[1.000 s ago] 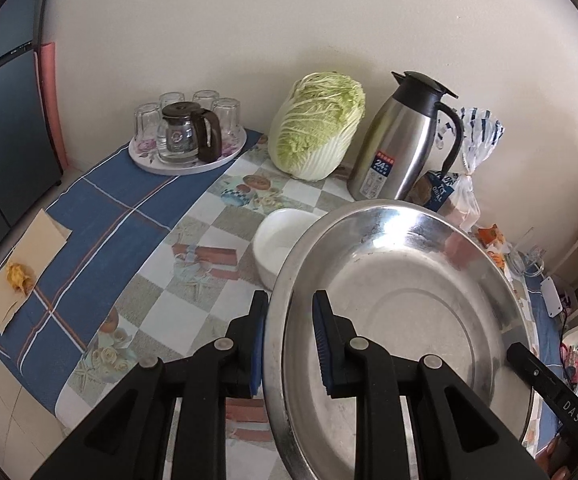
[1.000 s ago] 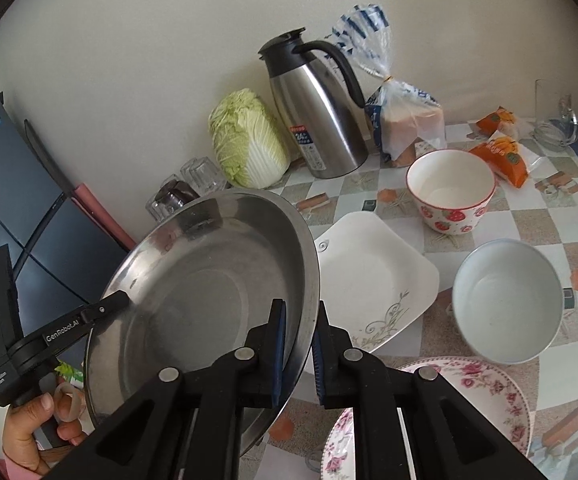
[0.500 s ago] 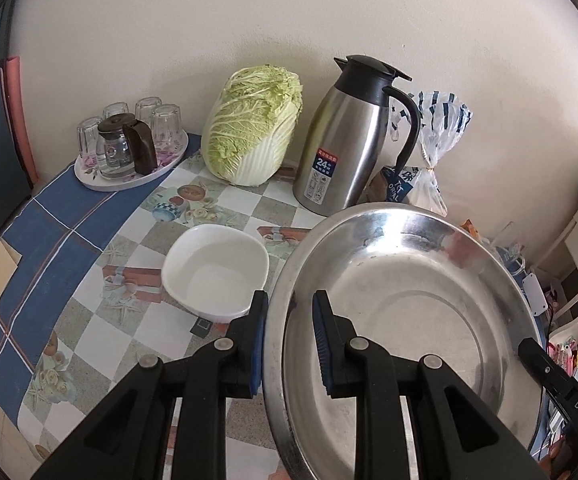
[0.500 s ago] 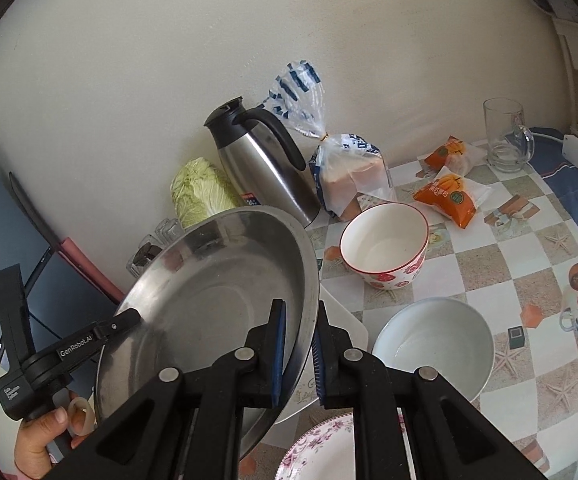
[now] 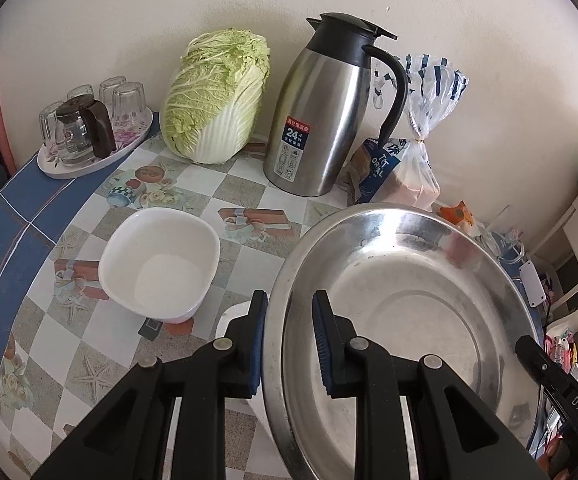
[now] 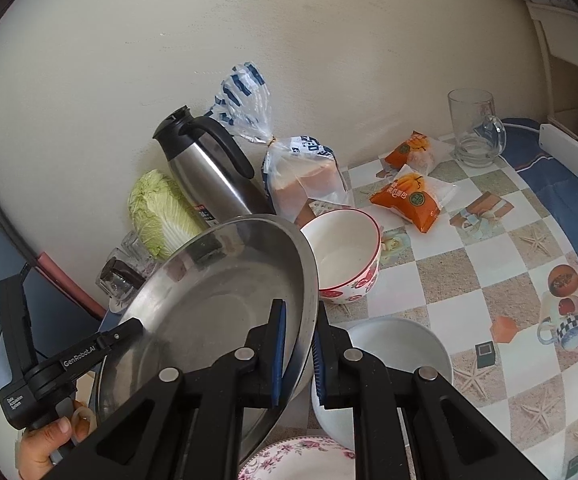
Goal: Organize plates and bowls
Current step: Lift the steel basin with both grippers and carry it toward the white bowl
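Above the table (image 5: pixel 69 380), I hold the steel basin (image 5: pixel 409 320) by opposite rim edges: left gripper (image 5: pixel 289 336) pinching its left rim, right gripper (image 6: pixel 299 344) pinching its right rim, white bowl (image 5: pixel 161 260) left of it.

A napa cabbage (image 5: pixel 217 96) leans on the wall beside a steel thermos jug (image 5: pixel 321 120) and a bagged bread loaf (image 5: pixel 401 168). A tray of glasses (image 5: pixel 93 128) sits left. Two orange snack packets (image 6: pixel 413 196) lie near a glass mug (image 6: pixel 475 128) on the checked bench (image 6: pixel 489 264).
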Demonstrator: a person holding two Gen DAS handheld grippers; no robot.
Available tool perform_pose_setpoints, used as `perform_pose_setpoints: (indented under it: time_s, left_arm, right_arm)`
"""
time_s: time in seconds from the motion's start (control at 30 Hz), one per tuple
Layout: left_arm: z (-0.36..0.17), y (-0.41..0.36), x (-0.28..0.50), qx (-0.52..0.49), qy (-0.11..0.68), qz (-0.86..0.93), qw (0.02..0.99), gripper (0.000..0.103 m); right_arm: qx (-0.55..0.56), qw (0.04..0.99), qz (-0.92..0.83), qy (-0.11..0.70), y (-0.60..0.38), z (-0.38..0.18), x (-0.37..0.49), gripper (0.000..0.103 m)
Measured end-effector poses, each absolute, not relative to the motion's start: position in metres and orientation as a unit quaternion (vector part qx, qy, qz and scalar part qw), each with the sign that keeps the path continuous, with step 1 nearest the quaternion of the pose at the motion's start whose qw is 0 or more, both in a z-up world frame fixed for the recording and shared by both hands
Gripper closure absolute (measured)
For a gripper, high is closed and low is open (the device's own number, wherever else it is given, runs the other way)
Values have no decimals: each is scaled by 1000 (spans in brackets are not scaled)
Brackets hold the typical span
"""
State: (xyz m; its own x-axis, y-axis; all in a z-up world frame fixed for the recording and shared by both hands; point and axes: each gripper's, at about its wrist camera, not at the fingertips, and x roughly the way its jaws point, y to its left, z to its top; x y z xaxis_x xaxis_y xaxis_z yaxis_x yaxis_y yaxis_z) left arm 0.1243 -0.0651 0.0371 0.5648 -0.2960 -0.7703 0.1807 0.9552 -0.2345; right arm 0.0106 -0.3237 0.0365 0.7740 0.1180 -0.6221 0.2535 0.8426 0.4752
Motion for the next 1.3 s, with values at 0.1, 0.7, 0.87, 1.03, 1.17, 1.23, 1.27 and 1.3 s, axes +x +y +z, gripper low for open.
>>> perform_pose_setpoints:
  time_s: [0.1,0.7,0.87,1.03,1.17,1.23,1.27,1.3]
  left_arm:
    - [34,-63,125,-65,451,-133,880,80]
    - [3,-22,141,-117,488,-106,858,80]
    - [-8,-20,145,-121,501,-102,851,80]
    - [-18,-20,149,-122,512,-101,844,80]
    - [-27,-21,153,-123,520,-101,839,80]
    - [-31,-20,154,-125,522,-100,838,80]
    - [-32,-20,155,-126,523,-101,837,80]
    - [-34,-20,156,-127,524,-100,836,80]
  right_arm:
    - [277,897,-44,341,-324,31,14,89]
    - [239,878,-31,413,-288,-4,43,88]
    - [233,874,-32,426,-282,-13,48,88]
    - [229,868,-37,439,-280,-22,53,88]
    - [223,866,-43,445,-280,-25,56,88]
    - [220,867,-45,445,-280,-26,58,88]
    - [219,867,-46,446,-280,-26,59,88]
    - [217,867,-46,446,-279,-27,60,88]
